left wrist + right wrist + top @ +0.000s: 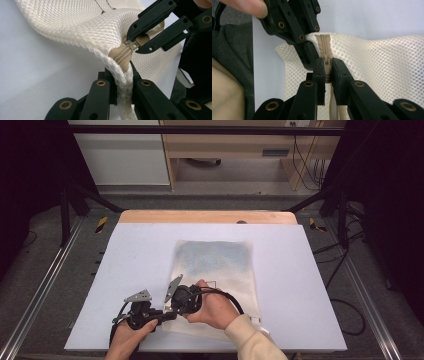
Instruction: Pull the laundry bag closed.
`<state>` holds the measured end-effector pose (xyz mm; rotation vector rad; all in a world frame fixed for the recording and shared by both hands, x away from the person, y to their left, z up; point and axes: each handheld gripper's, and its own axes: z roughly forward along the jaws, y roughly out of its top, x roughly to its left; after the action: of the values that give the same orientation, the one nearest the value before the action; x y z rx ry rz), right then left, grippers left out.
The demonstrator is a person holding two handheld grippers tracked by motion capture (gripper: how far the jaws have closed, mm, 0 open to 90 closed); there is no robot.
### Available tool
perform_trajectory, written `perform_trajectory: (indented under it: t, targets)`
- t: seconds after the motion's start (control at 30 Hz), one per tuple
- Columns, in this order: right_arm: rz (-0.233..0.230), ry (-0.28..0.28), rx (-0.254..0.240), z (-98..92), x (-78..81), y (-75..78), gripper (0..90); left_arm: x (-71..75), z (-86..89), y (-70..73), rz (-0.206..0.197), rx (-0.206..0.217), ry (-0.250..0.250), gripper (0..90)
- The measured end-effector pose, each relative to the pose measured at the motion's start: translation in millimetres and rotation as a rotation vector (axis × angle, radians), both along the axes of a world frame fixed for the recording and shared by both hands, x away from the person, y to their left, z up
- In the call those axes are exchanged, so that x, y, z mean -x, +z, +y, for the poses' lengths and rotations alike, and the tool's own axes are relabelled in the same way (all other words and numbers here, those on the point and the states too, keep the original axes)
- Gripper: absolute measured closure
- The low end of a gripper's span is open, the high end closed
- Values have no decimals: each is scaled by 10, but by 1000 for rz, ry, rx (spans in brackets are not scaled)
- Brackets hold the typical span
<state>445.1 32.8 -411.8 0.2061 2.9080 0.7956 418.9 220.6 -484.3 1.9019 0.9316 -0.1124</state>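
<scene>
A cream mesh bag (215, 265) with something bluish inside lies flat on the white table (140, 255). Its near left corner is lifted. In the left gripper view my left gripper (123, 75) is shut on the bag's corner seam (120, 87), just below the end of the tan zipper (122, 56). My right gripper (327, 66) is shut on the zipper pull (327, 62), and its jaws meet the left gripper's almost tip to tip. In the high view both grippers sit at that corner, left gripper (167, 314) and right gripper (175, 310).
The table's near edge (200, 351) runs just under both hands. White tabletop lies open to the left and right of the bag. Metal rails (45, 285) flank the table, and a wooden cabinet (225, 150) stands beyond the far edge.
</scene>
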Motion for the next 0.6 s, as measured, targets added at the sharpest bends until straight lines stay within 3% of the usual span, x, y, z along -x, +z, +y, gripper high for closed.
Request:
perform_trajectory:
  t: [0.1,0.37,0.6]
  targets:
    - [4,-2,-17,-32,8,-8,822,6,-20,0,-7,-12,-8,844]
    - [-46,5,-65,-103,80,2,822,28,-49,37,-36,-31,-11,843]
    - [-47,3,-85,-115,81,-23,822,40,-62,45,-42,-52,3,843]
